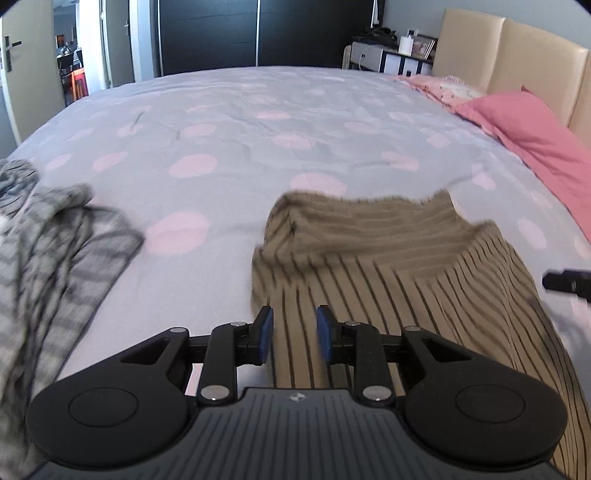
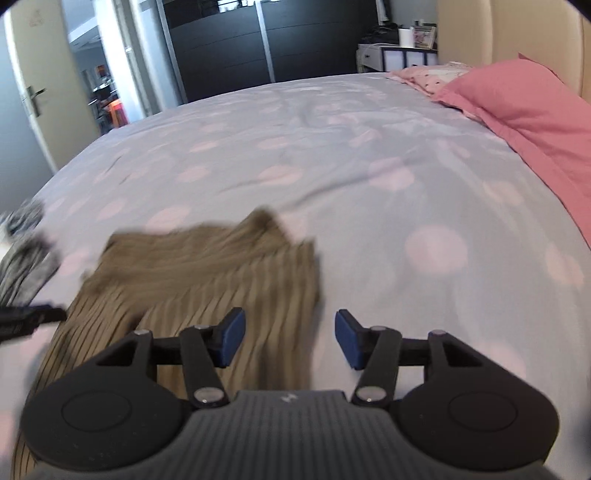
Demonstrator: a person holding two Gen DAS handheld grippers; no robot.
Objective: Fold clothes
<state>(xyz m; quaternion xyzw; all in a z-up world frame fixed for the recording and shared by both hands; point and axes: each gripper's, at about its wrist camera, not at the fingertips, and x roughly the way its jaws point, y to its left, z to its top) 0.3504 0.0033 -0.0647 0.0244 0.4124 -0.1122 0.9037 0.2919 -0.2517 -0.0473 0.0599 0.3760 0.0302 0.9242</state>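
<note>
A tan garment with thin dark stripes (image 1: 388, 266) lies on the bed, its far part folded back over itself. It also shows in the right wrist view (image 2: 207, 273). My left gripper (image 1: 294, 332) is open and empty, its blue pads above the garment's near left part. My right gripper (image 2: 290, 338) is open wider and empty, over the garment's right edge and bare bedcover. The right gripper's tip shows at the right edge of the left wrist view (image 1: 567, 282); the left gripper's tip shows at the left of the right wrist view (image 2: 29, 315).
The bed has a pale blue cover with pink dots (image 1: 258, 147). A heap of grey striped clothes (image 1: 55, 258) lies at the left. Pink pillows (image 1: 535, 144) rest against a cream headboard (image 1: 517, 51) at the right. A dark wardrobe (image 1: 258, 33) and an open door stand beyond.
</note>
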